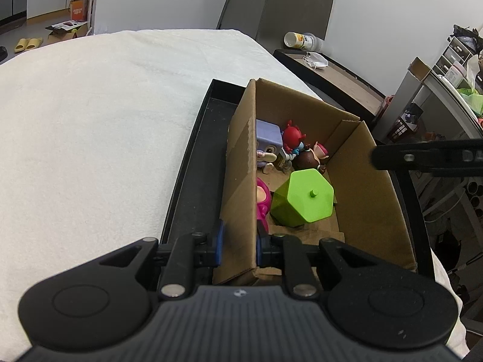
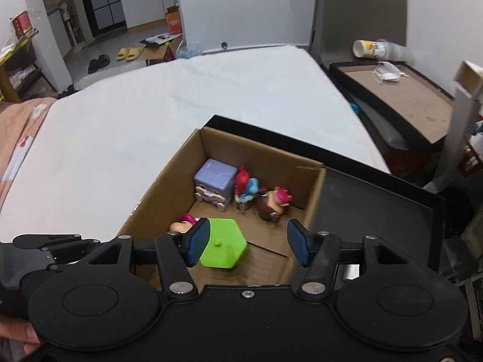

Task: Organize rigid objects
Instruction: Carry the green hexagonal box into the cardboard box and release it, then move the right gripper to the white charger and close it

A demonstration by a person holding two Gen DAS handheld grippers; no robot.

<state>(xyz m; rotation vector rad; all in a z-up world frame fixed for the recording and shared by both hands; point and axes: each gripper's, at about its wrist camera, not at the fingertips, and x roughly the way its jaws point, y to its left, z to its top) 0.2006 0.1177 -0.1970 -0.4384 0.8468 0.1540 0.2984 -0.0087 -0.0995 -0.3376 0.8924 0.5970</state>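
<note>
A cardboard box [image 1: 368, 193] stands in a black tray [image 1: 193, 181] on a white cloth. Inside lie a green hexagonal container [image 1: 305, 199], a purple cube toy [image 1: 267, 138], a red-haired figure [image 1: 293, 138], a brown-and-pink figure [image 1: 311, 157] and a pink figure [image 1: 262, 199]. My left gripper [image 1: 240, 249] is shut on the box's left wall. My right gripper [image 2: 247, 246] is open and empty above the box [image 2: 169, 193], over the green container [image 2: 225, 246]. The purple cube [image 2: 215, 179] and the figures [image 2: 273, 202] lie beyond it.
The white cloth [image 1: 105, 120] spreads left of the tray. A low brown shelf [image 2: 401, 90] with a face mask [image 2: 388, 72] and a tipped cup [image 2: 369, 49] stands to the right. Clutter stands at the far right. The tray's bare part [image 2: 371, 205] lies right of the box.
</note>
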